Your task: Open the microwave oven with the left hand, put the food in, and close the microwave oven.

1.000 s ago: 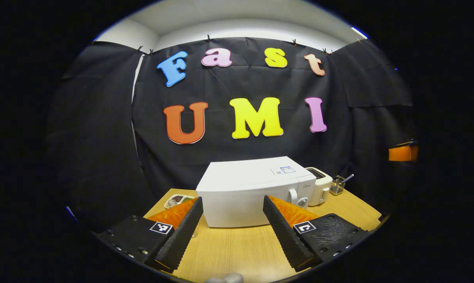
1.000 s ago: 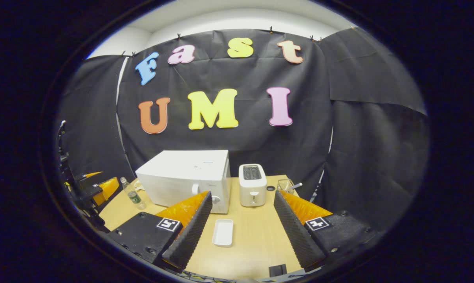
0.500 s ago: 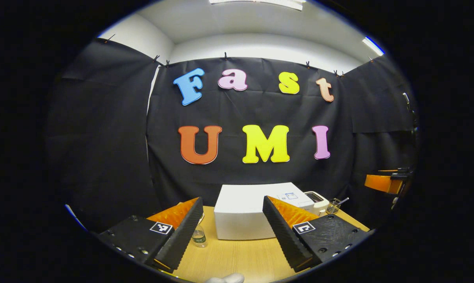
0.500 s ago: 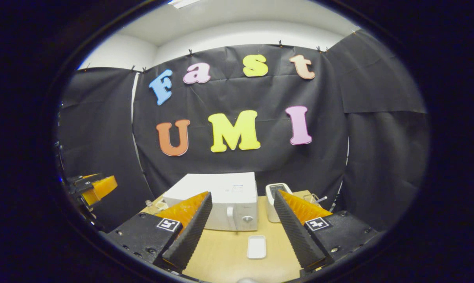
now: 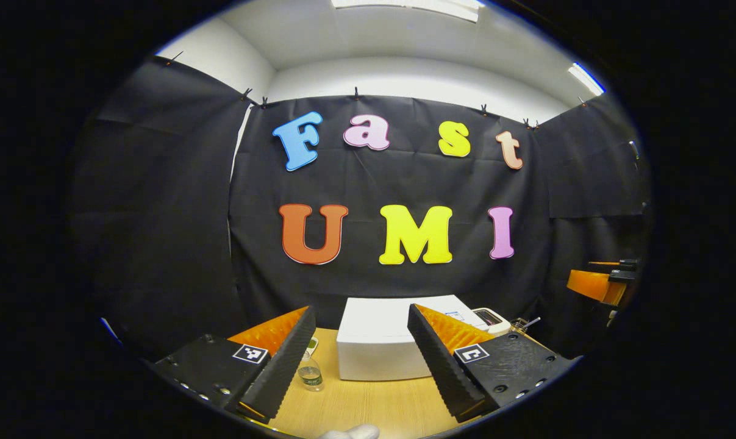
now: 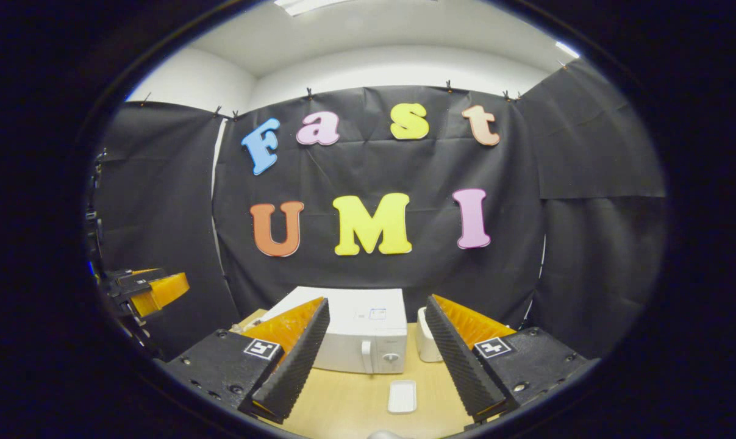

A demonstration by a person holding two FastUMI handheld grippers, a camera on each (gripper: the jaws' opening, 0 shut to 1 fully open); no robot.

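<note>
Wood-grain table (image 6: 343, 405), boxy white microwave (image 6: 361, 335), flat rectangular white tray (image 6: 402, 396)

White microwave (image 6: 355, 329), light wooden table (image 6: 343, 405)

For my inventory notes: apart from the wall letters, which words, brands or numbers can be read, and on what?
Sticker on the white box-shaped microwave oven: too small to read.
Label on the clear plastic bottle: blurred, unreadable.
No legible text elsewhere.

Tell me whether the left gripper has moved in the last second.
Yes. In the left gripper view the microwave has shrunk and dropped against the gripper, so it has pulled back from the oven and tilted up.
</note>
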